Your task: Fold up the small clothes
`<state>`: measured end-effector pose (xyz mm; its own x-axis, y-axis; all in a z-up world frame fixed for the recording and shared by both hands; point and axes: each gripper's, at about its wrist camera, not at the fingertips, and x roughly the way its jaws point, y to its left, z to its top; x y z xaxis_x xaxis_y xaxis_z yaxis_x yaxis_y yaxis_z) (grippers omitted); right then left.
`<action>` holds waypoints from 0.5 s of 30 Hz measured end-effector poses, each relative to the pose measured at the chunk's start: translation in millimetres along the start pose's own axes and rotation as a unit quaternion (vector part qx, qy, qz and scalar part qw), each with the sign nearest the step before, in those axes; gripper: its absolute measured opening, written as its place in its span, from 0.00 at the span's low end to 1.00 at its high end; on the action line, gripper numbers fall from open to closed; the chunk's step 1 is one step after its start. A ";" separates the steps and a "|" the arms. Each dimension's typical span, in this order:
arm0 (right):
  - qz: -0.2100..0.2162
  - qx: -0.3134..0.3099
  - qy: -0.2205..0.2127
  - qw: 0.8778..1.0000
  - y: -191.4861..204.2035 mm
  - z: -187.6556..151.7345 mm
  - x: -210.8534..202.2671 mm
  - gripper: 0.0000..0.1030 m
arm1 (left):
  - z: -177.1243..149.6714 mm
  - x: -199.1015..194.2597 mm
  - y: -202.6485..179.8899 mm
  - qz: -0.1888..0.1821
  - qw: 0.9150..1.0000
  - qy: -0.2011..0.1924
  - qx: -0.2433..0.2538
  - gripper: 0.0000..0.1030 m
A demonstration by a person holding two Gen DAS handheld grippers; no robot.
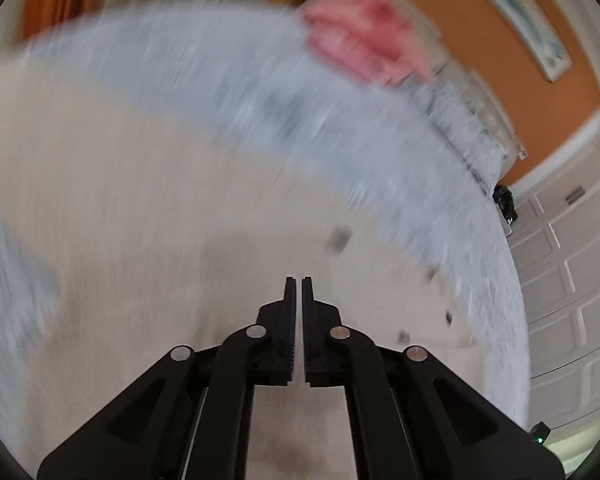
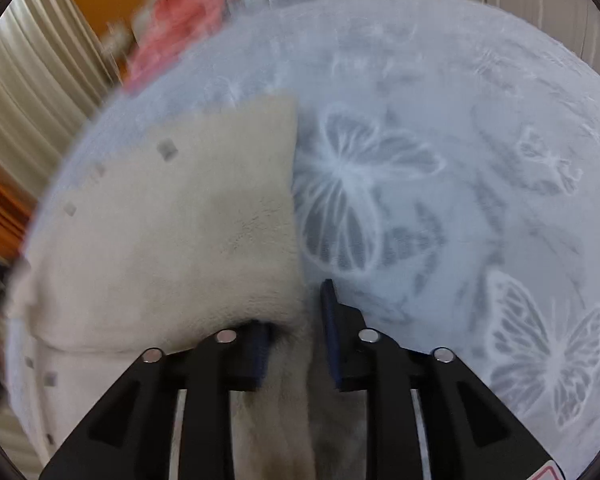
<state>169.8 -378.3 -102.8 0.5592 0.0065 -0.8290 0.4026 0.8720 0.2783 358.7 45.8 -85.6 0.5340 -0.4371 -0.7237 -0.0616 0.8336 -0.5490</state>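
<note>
A cream fleece garment (image 1: 140, 200) with small grey squares lies spread on a pale blue butterfly bedspread (image 2: 420, 160). The left wrist view is badly blurred. There my left gripper (image 1: 299, 282) hovers over the cream cloth, shut, with nothing visible between its fingers. In the right wrist view my right gripper (image 2: 294, 304) straddles the near right edge of the cream garment (image 2: 180, 220). Cloth fills the gap between the fingers and drapes over the left fingertip, hiding it. The right finger (image 2: 329, 300) shows against the bedspread.
A pink garment (image 1: 360, 40) (image 2: 180, 20) lies crumpled at the far side of the bed by an orange wall. White panelled doors (image 1: 572, 280) stand to the right, pale curtains (image 2: 32, 80) to the left. The bedspread (image 1: 220, 60) spreads far beyond the cream cloth.
</note>
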 end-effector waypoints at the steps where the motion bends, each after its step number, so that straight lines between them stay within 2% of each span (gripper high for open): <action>1: -0.015 -0.002 0.002 1.000 0.3 -0.3 -5.8 0.52 | -5.5 -0.9 3.1 -0.004 1.000 0.004 -0.006 0.12; 2: -0.027 -0.006 -0.003 1.000 0.0 -0.4 -16.6 0.56 | -16.9 -8.8 8.7 -0.007 1.000 0.008 -0.016 0.44; 3: -0.017 -0.009 -0.008 1.000 -1.0 -1.0 -25.2 0.56 | -24.7 -16.0 11.9 -0.006 1.000 0.006 -0.027 0.73; 4: -0.011 -0.012 -0.014 1.000 -0.5 -1.4 -34.9 0.56 | -33.9 -25.0 17.4 -0.006 0.999 0.000 -0.048 0.82; 6: -0.011 -0.022 -0.034 0.999 2.5 4.7 -52.8 0.56 | -38.8 -31.8 23.0 -0.012 0.998 -0.004 -0.065 0.87; 7: -0.005 -0.023 -0.037 0.999 0.3 8.1 -55.9 0.56 | -37.3 -26.4 25.2 -0.001 0.997 0.002 -0.079 0.89; 11: 0.024 -0.017 -0.046 0.998 13.7 33.4 -55.2 0.56 | -23.0 1.6 32.6 0.029 0.992 0.033 -0.120 0.90; 12: 0.027 -0.016 -0.045 0.999 19.7 39.7 -50.4 0.56 | -21.5 1.4 33.3 0.034 0.992 0.026 -0.121 0.88; 13: 0.028 -0.014 -0.044 0.999 19.0 45.4 -45.7 0.56 | -16.4 4.8 24.8 0.031 0.993 0.021 -0.110 0.82; 14: 0.034 -0.013 -0.043 0.998 23.9 48.4 -39.8 0.56 | -15.2 5.8 20.3 0.021 0.995 0.023 -0.094 0.50; 15: 0.037 -0.015 -0.044 0.998 27.4 51.2 -36.0 0.56 | -11.2 6.9 14.6 0.026 0.996 0.028 -0.080 0.28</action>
<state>197.9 -379.7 -40.4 0.6487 0.0305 -0.7604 0.3359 0.8851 0.3220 352.0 51.3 -103.3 0.4786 -0.4172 -0.7726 -0.2234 0.7931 -0.5666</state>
